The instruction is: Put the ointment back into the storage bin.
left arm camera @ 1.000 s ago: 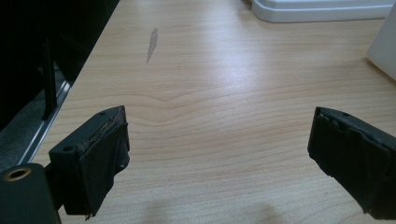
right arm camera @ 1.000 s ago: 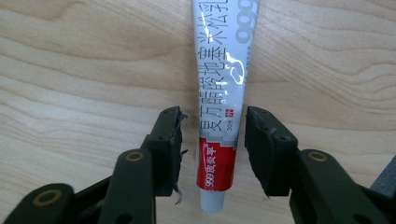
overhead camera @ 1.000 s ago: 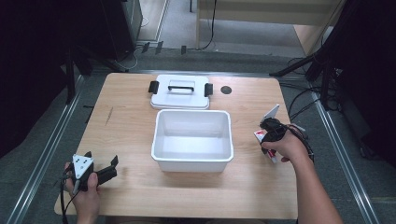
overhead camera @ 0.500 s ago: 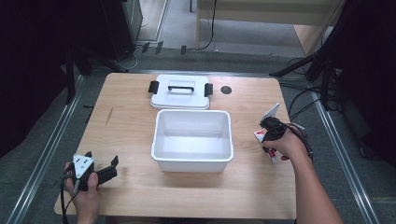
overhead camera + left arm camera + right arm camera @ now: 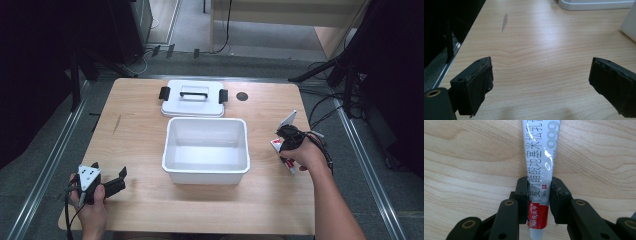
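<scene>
The right claw [image 5: 539,195] pinches a white-and-red tube [image 5: 540,160] near its cap end, low over the surface [image 5: 140,130] — probably bound for the open white bin [image 5: 206,150] just beside it. The left claw [image 5: 541,82] rests spread and empty — apparently waiting.

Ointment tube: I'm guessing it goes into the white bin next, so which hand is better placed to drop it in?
Right. The right tongs are shut on the tube beside the bin; the left tongs are open on bare table.
</scene>
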`<action>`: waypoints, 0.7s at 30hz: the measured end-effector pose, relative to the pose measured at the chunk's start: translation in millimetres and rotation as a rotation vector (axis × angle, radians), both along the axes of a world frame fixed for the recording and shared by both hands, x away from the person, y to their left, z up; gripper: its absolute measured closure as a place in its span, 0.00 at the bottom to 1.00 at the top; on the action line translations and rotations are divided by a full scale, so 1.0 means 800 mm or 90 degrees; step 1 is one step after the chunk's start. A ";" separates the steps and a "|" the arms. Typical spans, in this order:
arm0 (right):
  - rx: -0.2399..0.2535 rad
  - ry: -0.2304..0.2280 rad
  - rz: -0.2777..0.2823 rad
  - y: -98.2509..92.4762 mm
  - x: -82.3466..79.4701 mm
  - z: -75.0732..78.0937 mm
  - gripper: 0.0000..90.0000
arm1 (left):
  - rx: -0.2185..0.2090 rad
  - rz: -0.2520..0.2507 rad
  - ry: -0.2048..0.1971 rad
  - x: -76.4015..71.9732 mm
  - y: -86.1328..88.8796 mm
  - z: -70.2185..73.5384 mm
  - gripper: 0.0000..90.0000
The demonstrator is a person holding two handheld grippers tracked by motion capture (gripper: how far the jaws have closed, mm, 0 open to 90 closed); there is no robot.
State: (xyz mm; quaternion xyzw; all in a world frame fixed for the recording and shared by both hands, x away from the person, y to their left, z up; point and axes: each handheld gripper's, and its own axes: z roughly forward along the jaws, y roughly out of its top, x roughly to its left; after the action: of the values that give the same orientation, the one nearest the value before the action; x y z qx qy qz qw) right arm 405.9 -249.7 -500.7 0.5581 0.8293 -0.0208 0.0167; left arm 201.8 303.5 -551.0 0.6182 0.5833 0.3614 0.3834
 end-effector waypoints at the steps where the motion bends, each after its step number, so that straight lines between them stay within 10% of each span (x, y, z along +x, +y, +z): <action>1: 0.001 -0.002 0.002 0.000 0.000 0.000 0.80 | -0.001 0.000 0.000 0.000 0.000 0.000 0.06; 21: 0.021 -0.024 0.013 0.012 0.004 0.049 0.80 | 0.000 0.003 -0.004 0.000 0.000 0.000 0.06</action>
State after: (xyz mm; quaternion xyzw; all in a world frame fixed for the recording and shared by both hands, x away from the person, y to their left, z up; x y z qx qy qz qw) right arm 408.9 -240.2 -461.5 0.5505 0.8345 0.0034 0.0236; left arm 201.6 303.3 -551.1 0.6158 0.5835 0.3639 0.3845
